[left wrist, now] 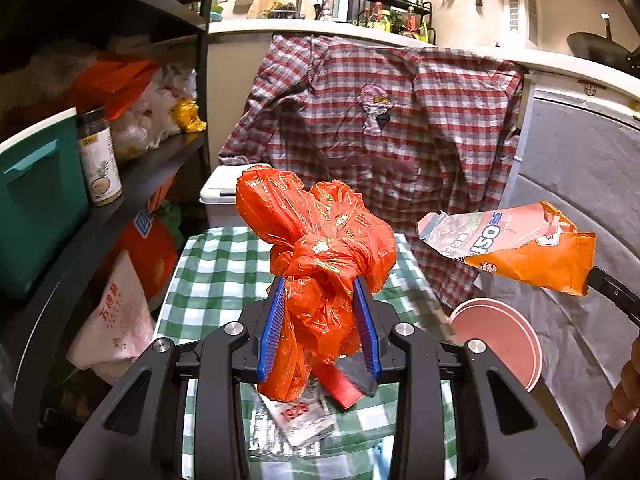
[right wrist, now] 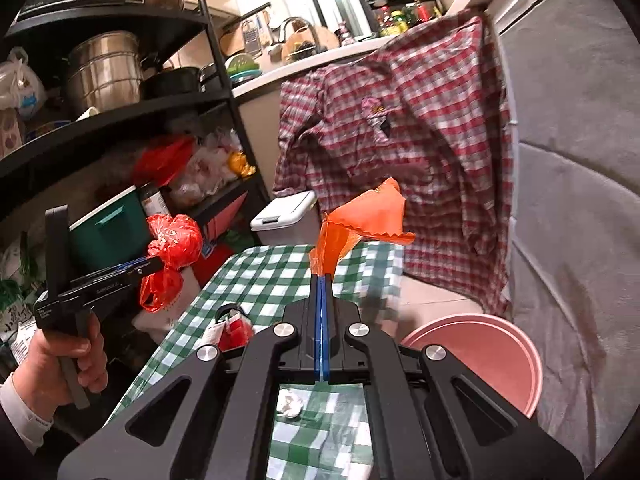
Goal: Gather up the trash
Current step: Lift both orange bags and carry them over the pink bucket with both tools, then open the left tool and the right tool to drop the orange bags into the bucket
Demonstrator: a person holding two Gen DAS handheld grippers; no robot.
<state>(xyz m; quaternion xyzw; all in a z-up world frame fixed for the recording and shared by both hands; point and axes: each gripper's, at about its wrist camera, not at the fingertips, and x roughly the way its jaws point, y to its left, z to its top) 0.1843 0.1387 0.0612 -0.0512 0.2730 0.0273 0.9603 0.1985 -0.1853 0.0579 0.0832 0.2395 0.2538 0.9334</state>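
Orange plastic bag (left wrist: 320, 248), knotted and crumpled, is clamped in the left gripper (left wrist: 319, 312), its jaws partway closed on it, above the desk (left wrist: 216, 264). Beside it the right gripper (right wrist: 321, 280), jaws fully closed, pinches an orange snack wrapper (right wrist: 360, 220). Both are mid-carry, I judge (more scraps lie on the checked cloth); next, swing both over the pink bin (right wrist: 516, 364) off the desk's right edge and let go.
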